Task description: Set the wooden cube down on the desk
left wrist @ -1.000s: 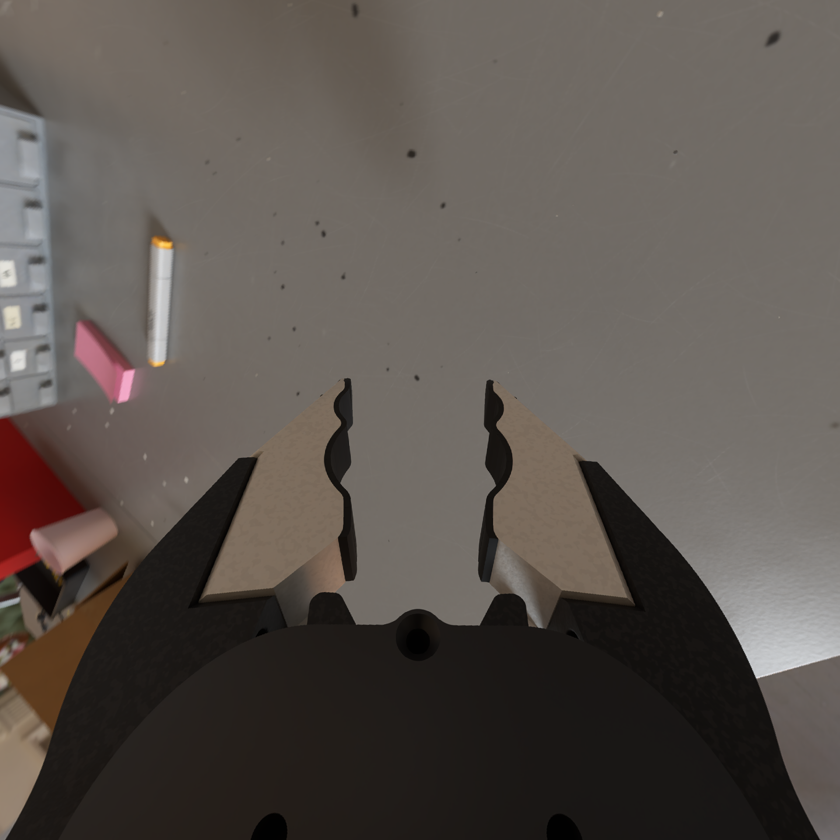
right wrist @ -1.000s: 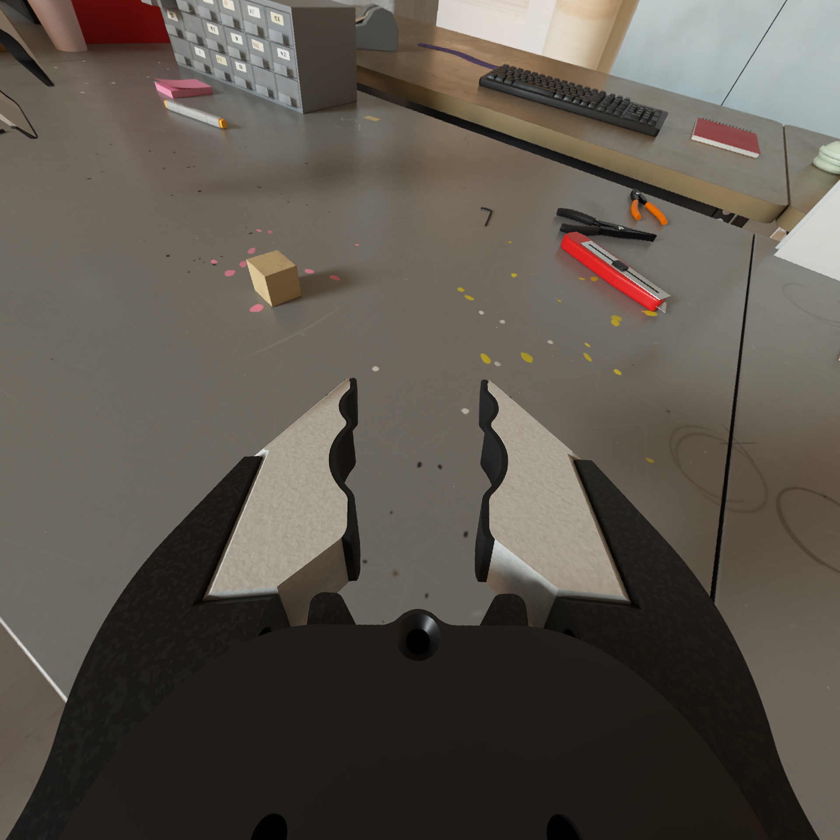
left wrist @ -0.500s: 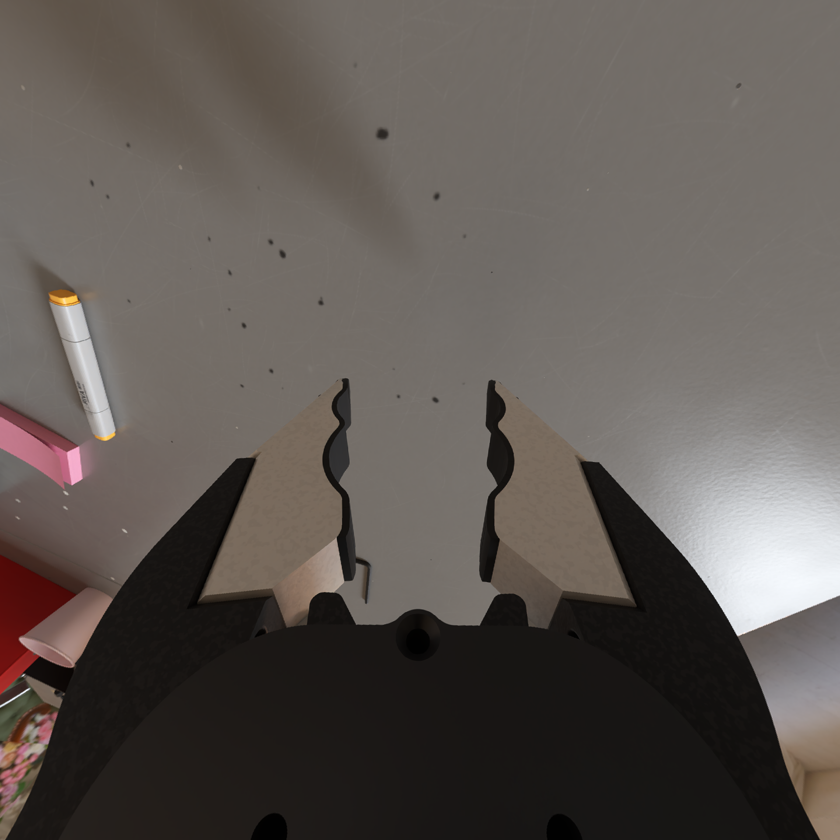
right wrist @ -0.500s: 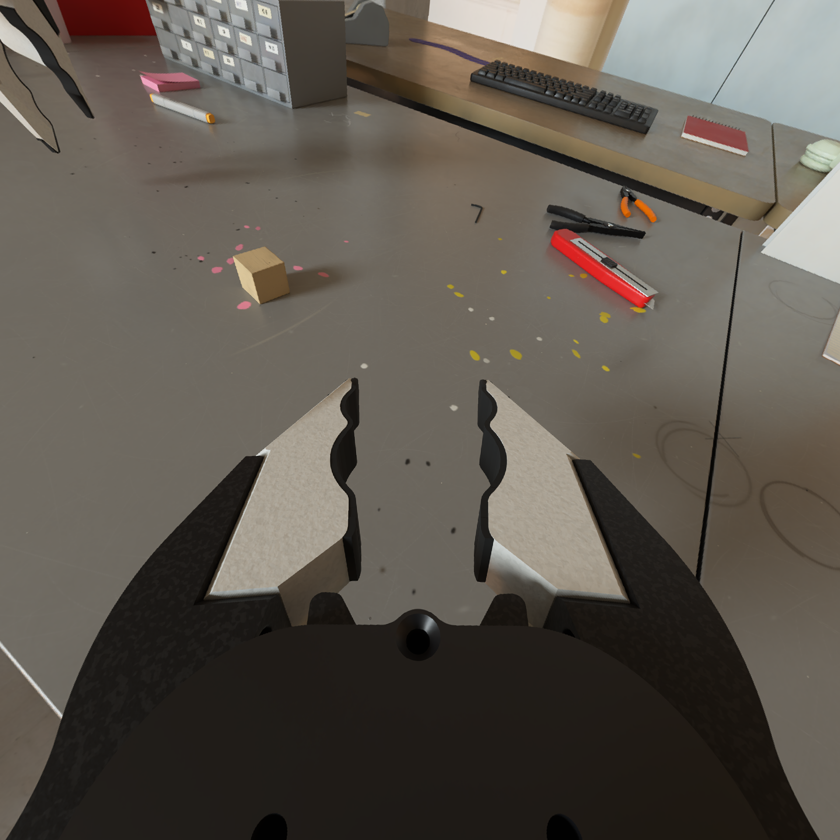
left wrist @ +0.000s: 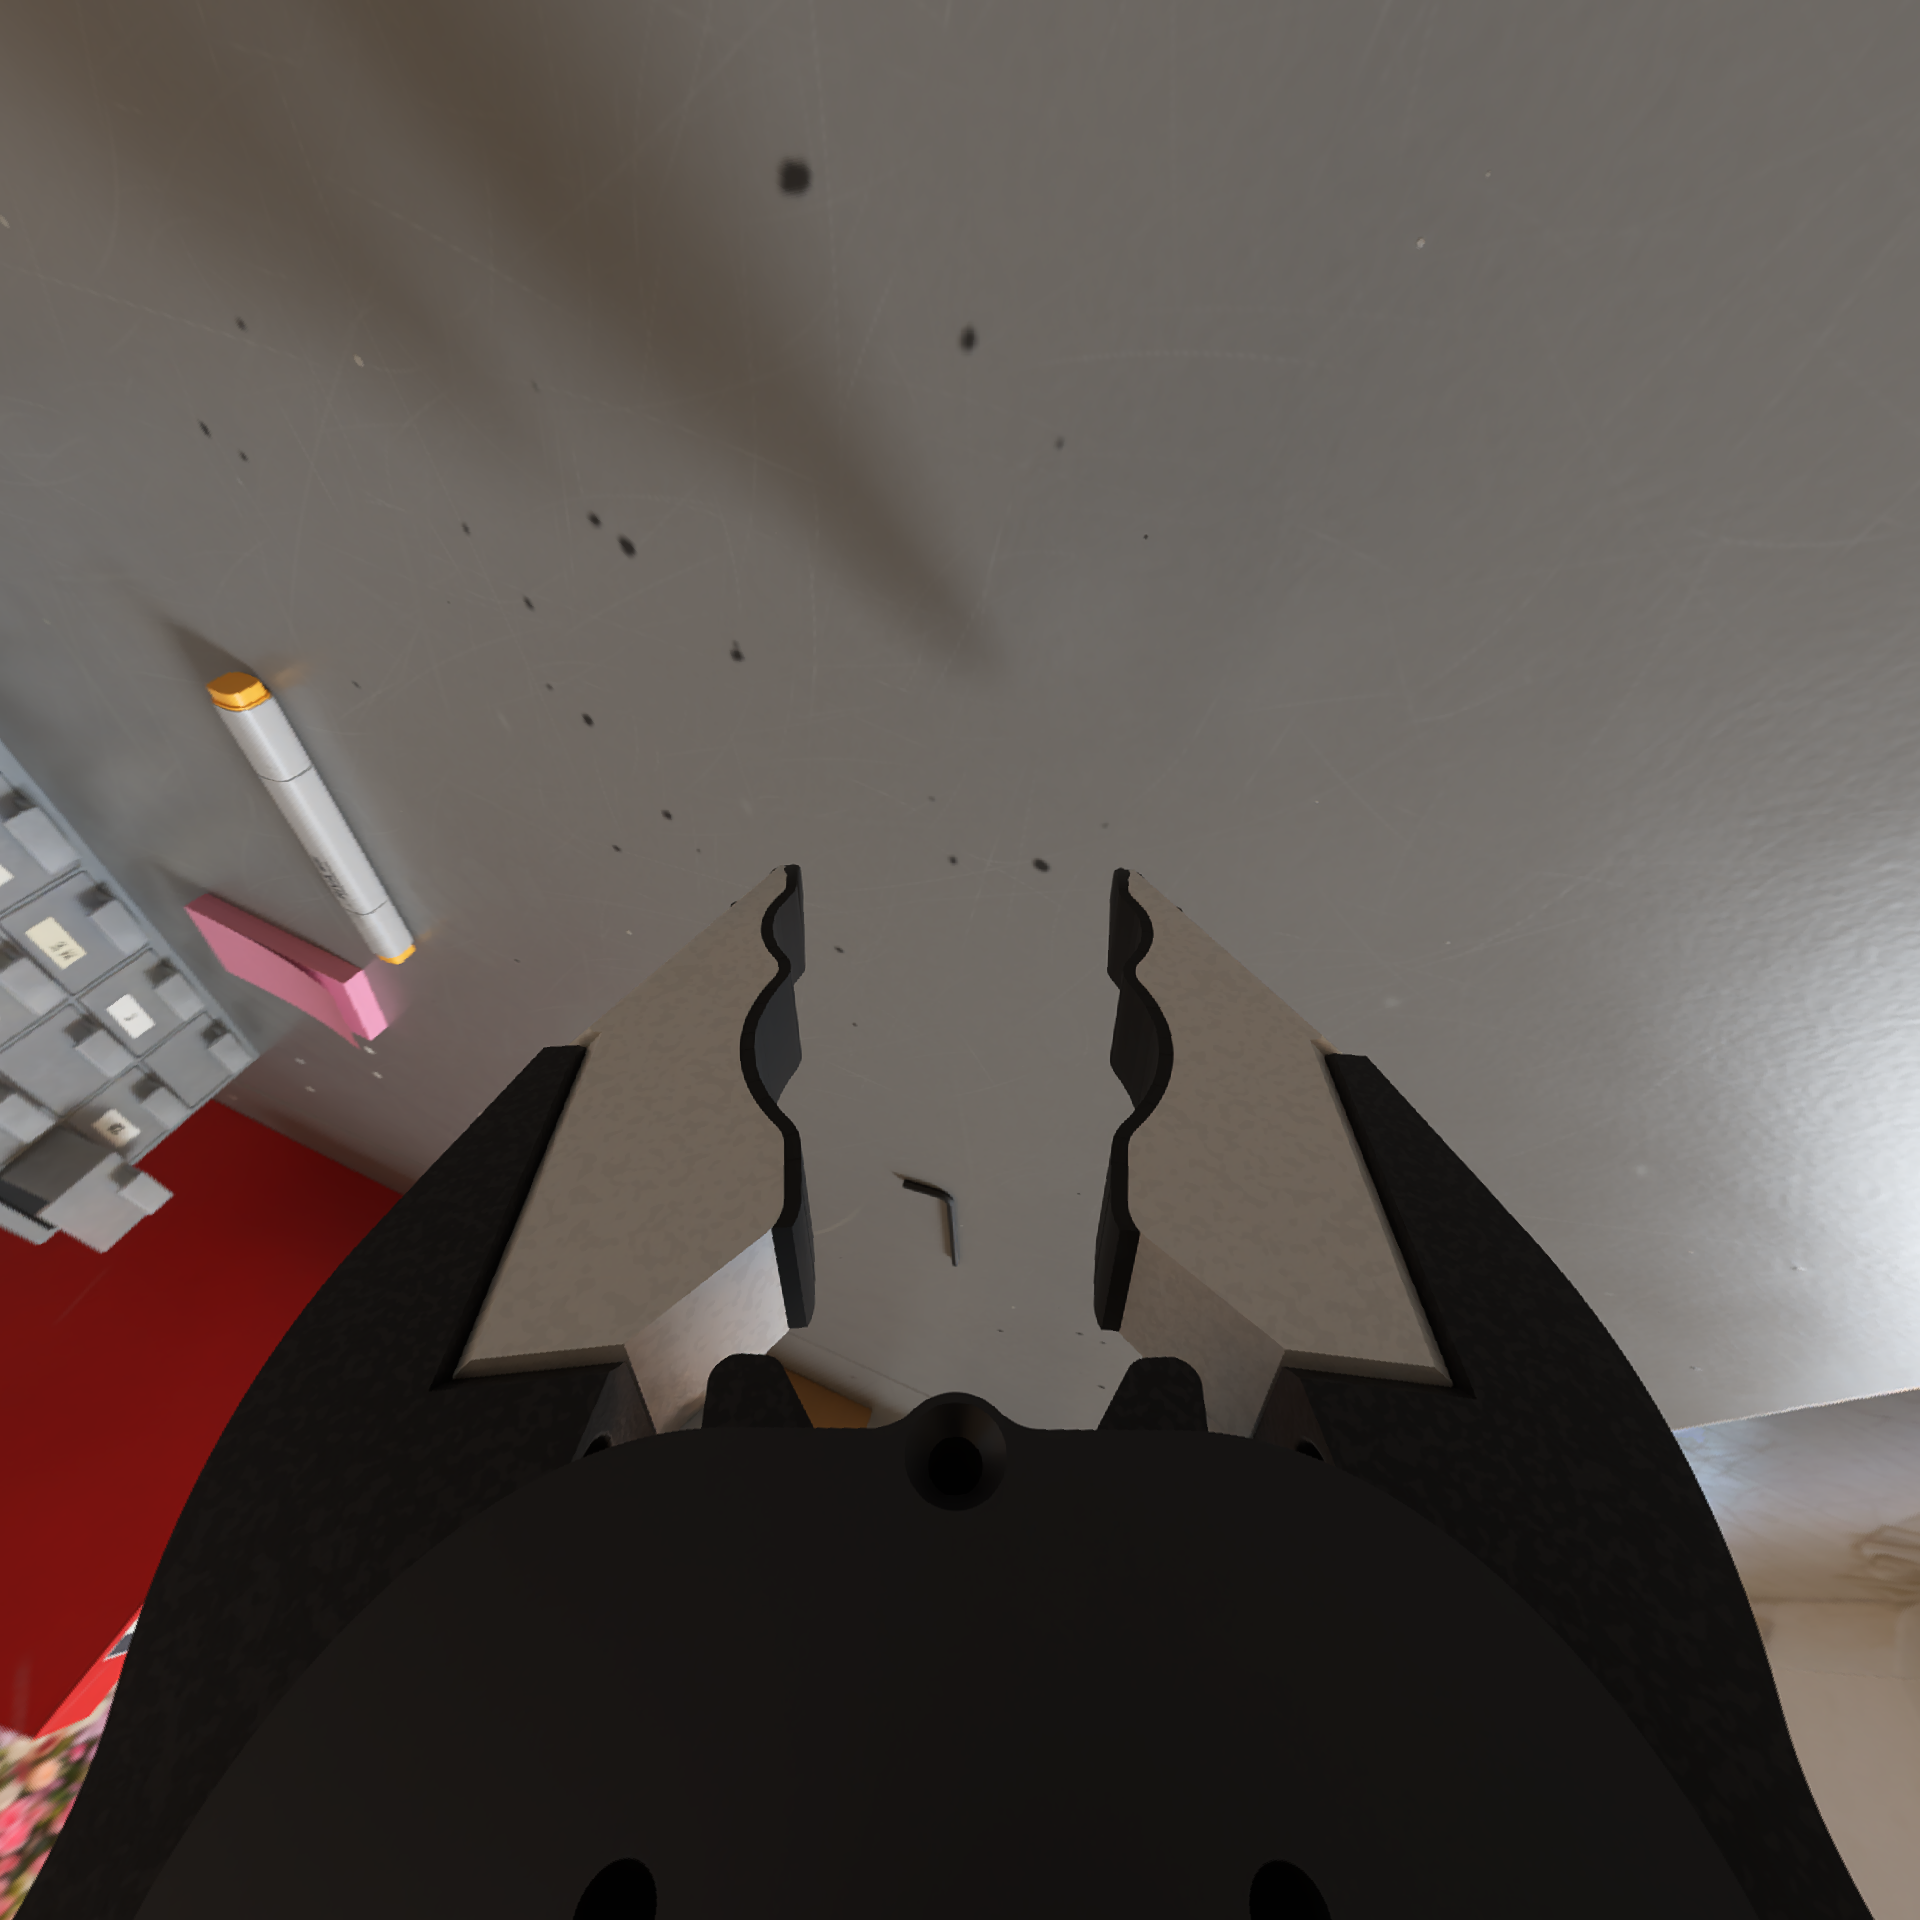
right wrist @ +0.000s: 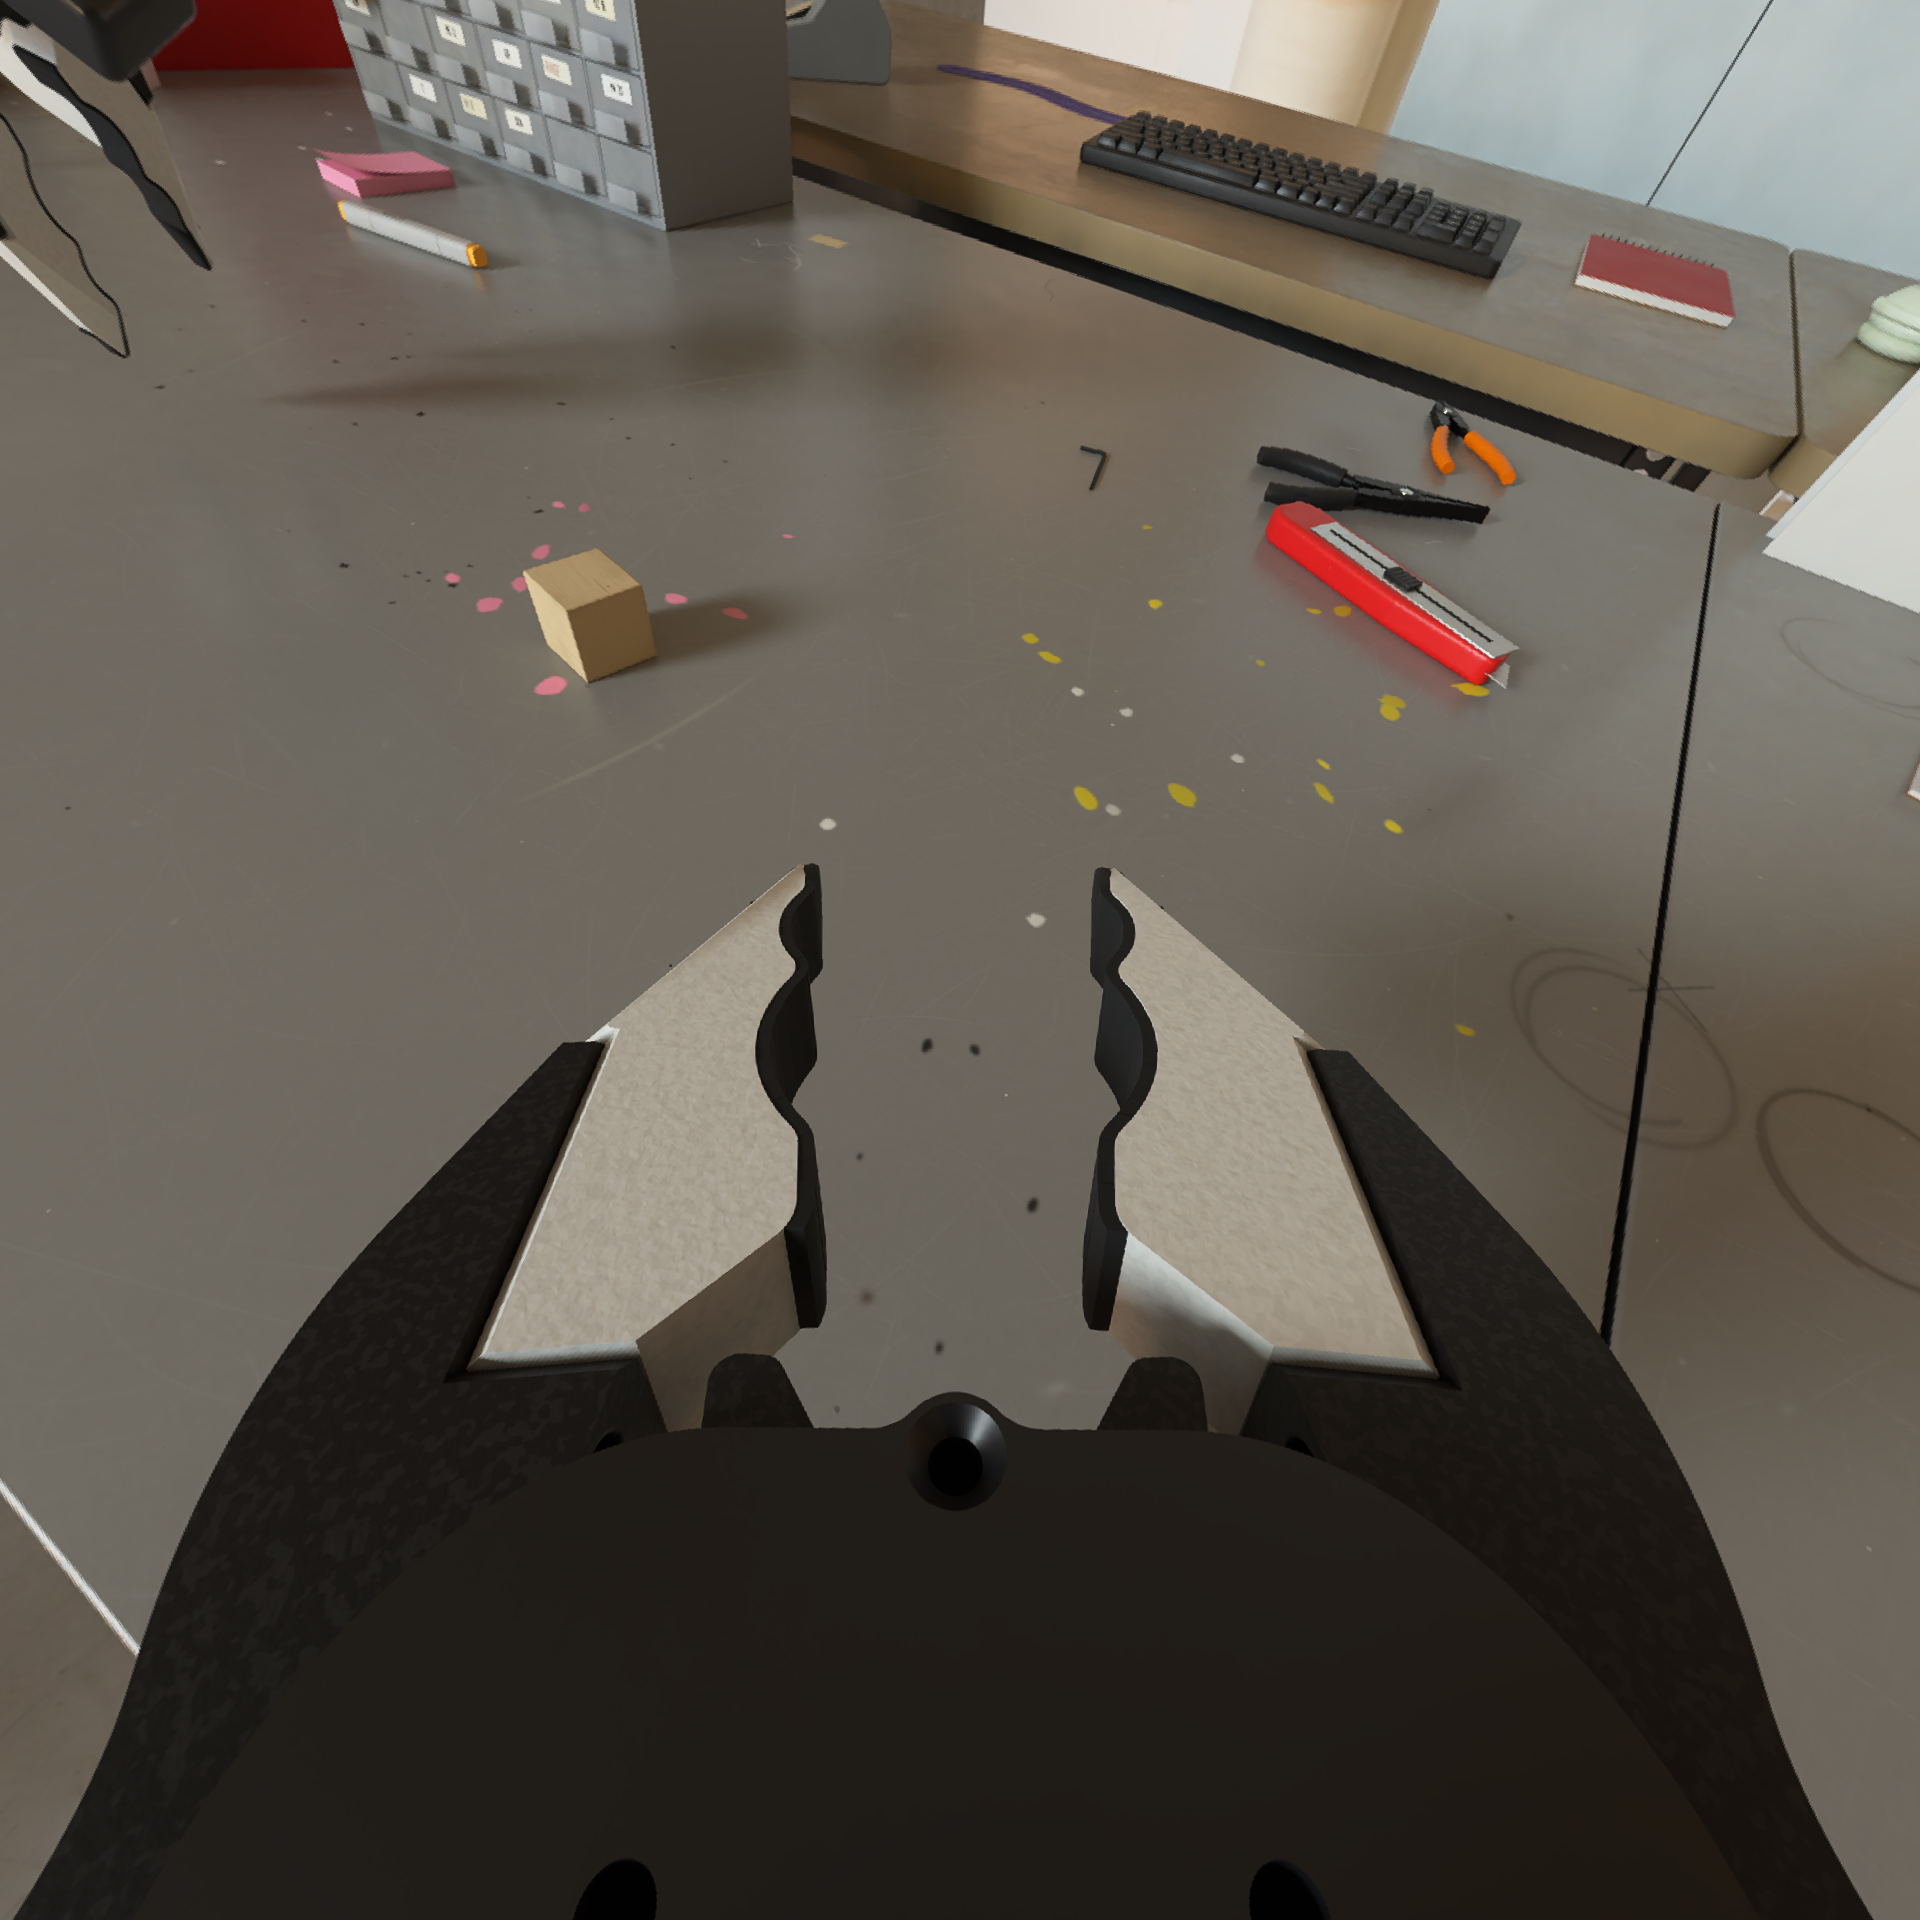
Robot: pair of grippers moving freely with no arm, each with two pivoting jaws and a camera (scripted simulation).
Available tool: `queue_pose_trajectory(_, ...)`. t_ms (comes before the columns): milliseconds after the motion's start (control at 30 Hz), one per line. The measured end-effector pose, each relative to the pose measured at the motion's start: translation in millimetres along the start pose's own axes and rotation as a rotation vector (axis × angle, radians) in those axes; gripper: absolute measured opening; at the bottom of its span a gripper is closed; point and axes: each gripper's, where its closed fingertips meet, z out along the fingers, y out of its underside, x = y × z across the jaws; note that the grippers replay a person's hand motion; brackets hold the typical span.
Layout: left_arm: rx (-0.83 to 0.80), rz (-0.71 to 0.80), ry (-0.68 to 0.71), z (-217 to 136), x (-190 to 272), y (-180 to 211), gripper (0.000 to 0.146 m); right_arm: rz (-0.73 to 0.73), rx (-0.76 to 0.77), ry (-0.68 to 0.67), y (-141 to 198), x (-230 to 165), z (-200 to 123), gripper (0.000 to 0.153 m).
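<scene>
wooden cube [right wrist: 590, 615] is sitting flat on the grey desk [right wrist: 312, 935], among pink paint spots, nothing touching it. judging by that, the set-down step is looking done and we're in the clearing-away part.

right gripper [right wrist: 951, 873] is hovering over the desk with jaws apart, nothing between them, cube well ahead and to its left. left gripper [left wrist: 954, 873] is also gaping and empty, looking down at bare desk with a small hex key [left wrist: 938, 1210] below it. marker [left wrist: 312, 821] and pink sticky notes [left wrist: 301, 971] are lying off to its left by the grey drawer box [left wrist: 73, 997]. cube isn't showing in that view.

next move: probably just keeping both claws clear of the cube so it isn't getting nudged. red box cutter [right wrist: 1387, 597] and pliers [right wrist: 1371, 488] are well apart from it, no issue there.
</scene>
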Motion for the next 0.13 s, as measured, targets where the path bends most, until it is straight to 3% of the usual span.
queue_pose_trajectory(133, -0.038, 0.033, -0.023, 1.6, -1.3, -2.9, 0.055, 0.0, 0.002, -0.012, -0.7, -2.5, -0.3, 0.052)
